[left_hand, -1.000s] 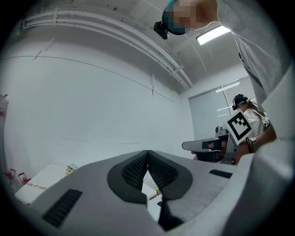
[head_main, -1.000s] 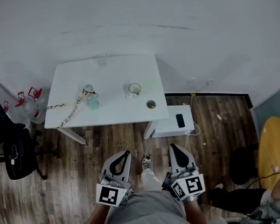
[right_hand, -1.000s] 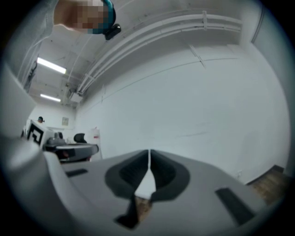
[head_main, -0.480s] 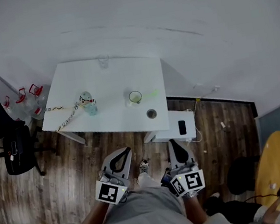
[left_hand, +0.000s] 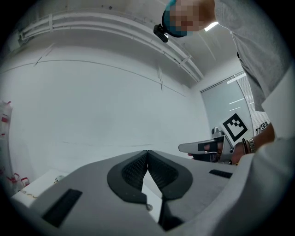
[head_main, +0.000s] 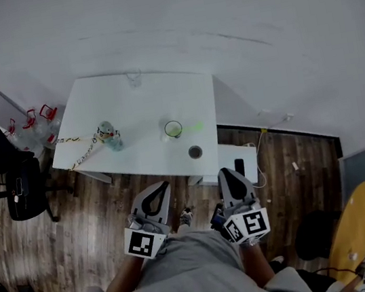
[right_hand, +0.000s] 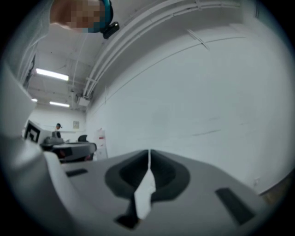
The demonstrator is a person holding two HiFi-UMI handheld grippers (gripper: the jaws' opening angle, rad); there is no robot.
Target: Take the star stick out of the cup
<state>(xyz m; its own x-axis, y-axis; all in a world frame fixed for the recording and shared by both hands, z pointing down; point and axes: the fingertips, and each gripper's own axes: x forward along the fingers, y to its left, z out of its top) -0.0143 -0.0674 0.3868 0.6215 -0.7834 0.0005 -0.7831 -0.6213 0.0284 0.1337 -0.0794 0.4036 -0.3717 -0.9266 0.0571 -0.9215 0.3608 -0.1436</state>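
Observation:
A small clear cup (head_main: pixel 174 129) stands on the white table (head_main: pixel 137 101), near its right front part. A pale green stick (head_main: pixel 195 127) leans out of the cup to the right; its star shape is too small to make out. My left gripper (head_main: pixel 161 186) and right gripper (head_main: pixel 226 171) are held low in front of the person's body, over the wooden floor and well short of the table. Both are shut with nothing between the jaws. In the left gripper view (left_hand: pixel 147 152) and the right gripper view (right_hand: pixel 149 151) the tips meet and point at a bare white wall.
On the table are a small bottle-like figure (head_main: pixel 108 135) with a beaded cord (head_main: pixel 78 149), a dark round lid (head_main: pixel 195 152) and a glass (head_main: pixel 133 79) at the far edge. A black office chair (head_main: pixel 17 185) stands left, a white box (head_main: pixel 234 161) right of the table.
The table and cup have slid a little lower and nearer in the head view. Both grippers stay shut and close to the body.

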